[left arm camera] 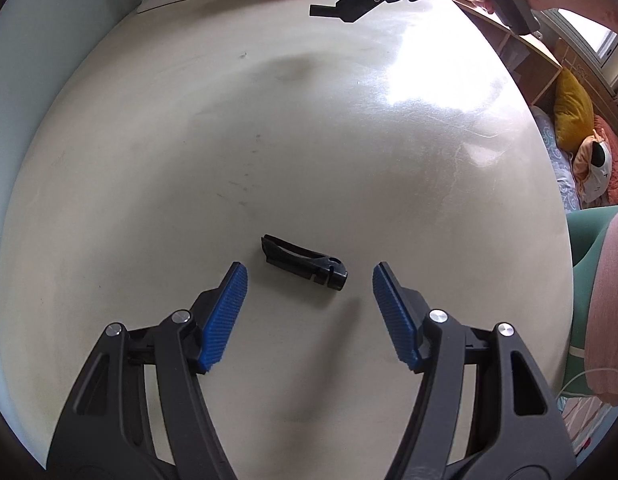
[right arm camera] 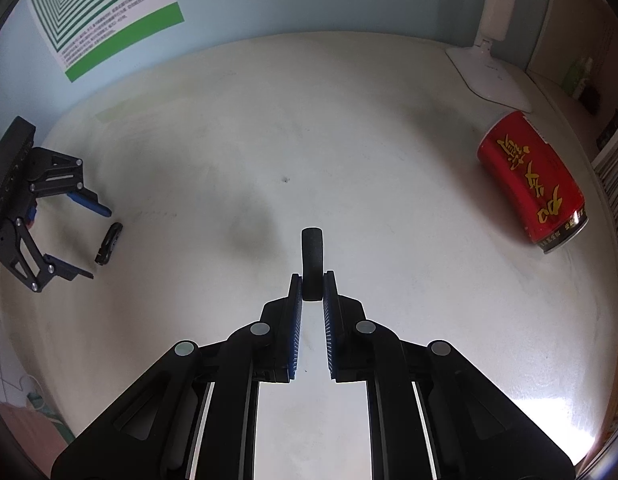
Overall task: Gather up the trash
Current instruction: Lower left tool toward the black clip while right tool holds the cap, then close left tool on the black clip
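While a small black strip (right arm camera: 312,264) is clamped in the right gripper (right arm camera: 312,288), a black clip (left arm camera: 303,262) lies uncollected between the parted left gripper (left arm camera: 309,280) pads (red can (right arm camera: 533,178) untouched).

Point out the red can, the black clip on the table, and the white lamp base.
red can (right arm camera: 531,178), right wrist view, its printed side
black clip (left arm camera: 303,262), left wrist view, mid-body
white lamp base (right arm camera: 487,78), right wrist view, flat top

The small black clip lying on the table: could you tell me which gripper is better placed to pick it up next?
Left. The left gripper hangs open just short of the black clip, while the right gripper already pinches a black strip.
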`<act>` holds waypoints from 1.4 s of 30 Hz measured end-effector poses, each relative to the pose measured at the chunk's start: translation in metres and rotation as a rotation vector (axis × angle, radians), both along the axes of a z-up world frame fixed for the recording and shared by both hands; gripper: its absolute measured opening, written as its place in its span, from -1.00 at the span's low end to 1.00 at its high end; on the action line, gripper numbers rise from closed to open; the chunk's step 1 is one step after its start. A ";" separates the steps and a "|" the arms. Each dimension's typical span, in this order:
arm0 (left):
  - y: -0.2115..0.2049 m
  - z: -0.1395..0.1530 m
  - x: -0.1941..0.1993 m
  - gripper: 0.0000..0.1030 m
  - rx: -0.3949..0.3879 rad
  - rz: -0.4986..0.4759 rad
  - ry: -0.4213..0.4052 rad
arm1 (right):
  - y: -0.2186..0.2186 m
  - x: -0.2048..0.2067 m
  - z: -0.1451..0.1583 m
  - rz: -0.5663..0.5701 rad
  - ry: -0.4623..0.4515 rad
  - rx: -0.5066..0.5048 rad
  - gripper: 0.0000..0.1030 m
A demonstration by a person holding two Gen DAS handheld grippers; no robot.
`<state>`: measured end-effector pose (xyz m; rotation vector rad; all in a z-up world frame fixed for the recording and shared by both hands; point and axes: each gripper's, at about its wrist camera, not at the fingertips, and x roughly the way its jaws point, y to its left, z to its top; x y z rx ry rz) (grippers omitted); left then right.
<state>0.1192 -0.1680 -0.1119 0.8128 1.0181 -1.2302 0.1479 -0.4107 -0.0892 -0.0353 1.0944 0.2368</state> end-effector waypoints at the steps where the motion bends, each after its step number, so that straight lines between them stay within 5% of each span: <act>1: 0.000 -0.001 -0.001 0.23 0.004 0.027 -0.012 | 0.000 0.001 0.002 0.007 -0.003 -0.001 -0.78; 18: -0.010 -0.005 -0.012 -0.02 0.050 0.671 0.006 | 0.005 0.054 0.008 0.374 -0.030 0.038 -0.77; 20: -0.009 -0.004 -0.011 -0.19 0.042 0.739 0.013 | 0.001 0.060 0.010 0.410 -0.032 0.044 -0.77; 22: -0.008 -0.001 -0.008 -0.73 0.036 0.781 0.035 | -0.002 0.064 0.010 0.437 -0.033 0.044 -0.77; 23: -0.007 -0.001 -0.007 -0.73 0.040 0.797 0.047 | -0.003 0.065 0.009 0.450 -0.029 0.043 -0.77; 32: -0.014 0.021 -0.013 -0.73 0.063 0.786 0.014 | -0.004 0.072 0.021 0.504 -0.050 0.055 -0.77; 42: -0.031 0.063 -0.009 -0.73 0.072 0.617 -0.093 | -0.025 0.055 0.052 0.432 -0.094 0.062 -0.77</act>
